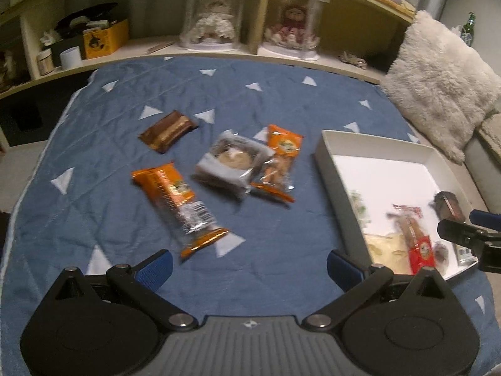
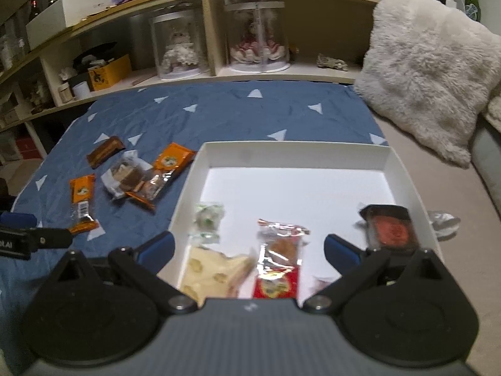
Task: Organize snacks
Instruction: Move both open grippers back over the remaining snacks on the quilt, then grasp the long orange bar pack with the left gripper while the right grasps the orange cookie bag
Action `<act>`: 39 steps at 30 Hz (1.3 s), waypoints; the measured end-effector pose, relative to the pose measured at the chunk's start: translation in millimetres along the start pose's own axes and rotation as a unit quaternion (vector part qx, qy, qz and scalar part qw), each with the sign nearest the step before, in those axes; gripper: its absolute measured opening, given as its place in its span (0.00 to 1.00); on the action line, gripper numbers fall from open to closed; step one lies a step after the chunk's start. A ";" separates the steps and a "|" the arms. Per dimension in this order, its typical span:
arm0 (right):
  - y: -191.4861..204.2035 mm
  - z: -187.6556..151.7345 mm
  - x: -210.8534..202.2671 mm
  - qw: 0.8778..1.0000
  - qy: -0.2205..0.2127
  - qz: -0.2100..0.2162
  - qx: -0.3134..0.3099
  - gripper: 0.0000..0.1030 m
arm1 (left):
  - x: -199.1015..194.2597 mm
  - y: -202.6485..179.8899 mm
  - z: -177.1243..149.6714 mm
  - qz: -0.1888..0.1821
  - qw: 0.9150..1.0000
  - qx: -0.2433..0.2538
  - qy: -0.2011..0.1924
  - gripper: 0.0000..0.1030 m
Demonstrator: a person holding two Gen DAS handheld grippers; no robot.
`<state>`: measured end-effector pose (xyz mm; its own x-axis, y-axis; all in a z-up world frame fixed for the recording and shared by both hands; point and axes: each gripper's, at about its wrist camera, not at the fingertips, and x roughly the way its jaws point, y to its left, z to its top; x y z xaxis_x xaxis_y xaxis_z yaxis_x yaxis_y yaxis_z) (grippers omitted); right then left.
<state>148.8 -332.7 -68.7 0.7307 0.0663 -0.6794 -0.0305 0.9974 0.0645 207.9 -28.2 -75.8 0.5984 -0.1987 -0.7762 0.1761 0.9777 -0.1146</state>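
Note:
Several wrapped snacks lie on the blue blanket (image 1: 281, 100): a long orange bar (image 1: 180, 205), a brown bar (image 1: 167, 130), a clear-wrapped cake (image 1: 233, 163) and an orange packet (image 1: 280, 163). My left gripper (image 1: 249, 266) is open and empty, just short of the long orange bar. A white box (image 2: 291, 156) to the right holds a red packet (image 2: 277, 260), a pale yellow packet (image 2: 216, 271), a green-white candy (image 2: 208, 216) and a dark red-labelled snack (image 2: 389, 228). My right gripper (image 2: 249, 250) is open and empty above the box's near end.
A wooden shelf (image 2: 219, 75) with two doll cases, a yellow box and jars runs along the back. A fluffy white cushion (image 2: 429, 69) leans at the right. A crumpled wrapper (image 2: 444, 221) lies just outside the box's right wall.

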 end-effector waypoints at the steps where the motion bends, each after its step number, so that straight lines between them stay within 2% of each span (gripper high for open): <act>1: 3.1 0.2 1.0 1.000 0.000 0.004 -0.002 0.99 | -0.2 5.7 -0.5 0.003 1.000 -0.002 0.001 1.00; 4: 13.5 0.8 5.2 1.000 -0.002 0.020 -0.008 0.99 | 0.1 22.1 -1.6 0.011 1.000 -0.014 0.001 1.00; 11: 41.0 -0.5 13.7 0.998 -0.022 0.054 -0.017 0.99 | 4.4 61.6 -7.2 0.019 0.997 -0.076 -0.006 1.00; 16: 64.0 -0.9 21.1 0.995 -0.042 0.076 -0.054 0.99 | 14.9 74.8 -7.0 0.021 0.992 -0.121 -0.013 1.00; 20: 83.9 -0.7 27.3 0.989 -0.070 0.089 -0.097 0.98 | 26.2 79.0 -3.2 0.008 0.988 -0.152 -0.018 1.00; 22: 94.4 0.0 31.9 0.984 -0.087 0.086 -0.130 0.93 | 33.4 78.6 -0.8 0.003 0.987 -0.162 -0.021 1.00; 25: 108.3 0.0 41.0 0.974 -0.102 0.080 -0.183 0.77 | 41.7 75.7 2.5 -0.004 0.986 -0.163 -0.035 1.00; 27: 117.7 -0.9 50.8 0.969 -0.097 0.081 -0.213 0.59 | 46.9 73.2 5.0 -0.007 0.986 -0.162 -0.039 1.00; 30: 132.1 -4.0 68.1 0.960 -0.087 0.069 -0.257 0.51 | 56.8 70.7 9.3 -0.003 0.987 -0.153 -0.039 1.00; 34: 152.0 -12.7 90.9 0.945 -0.081 0.032 -0.315 0.46 | 70.8 70.5 12.7 0.012 0.989 -0.140 -0.035 1.00; 37: 165.6 -20.3 107.9 0.927 -0.080 -0.005 -0.367 0.41 | 82.3 68.7 14.2 0.030 0.992 -0.118 -0.029 1.00; 39: 171.8 -25.1 117.3 0.912 -0.083 -0.022 -0.400 0.33 | 89.0 69.9 14.8 0.032 0.993 -0.115 -0.024 1.00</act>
<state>212.2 -152.9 -155.6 0.8349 0.0867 -0.5435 -0.4375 0.7036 -0.5599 285.0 21.5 -143.7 0.6408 -0.1323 -0.7562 -0.0443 0.9770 -0.2085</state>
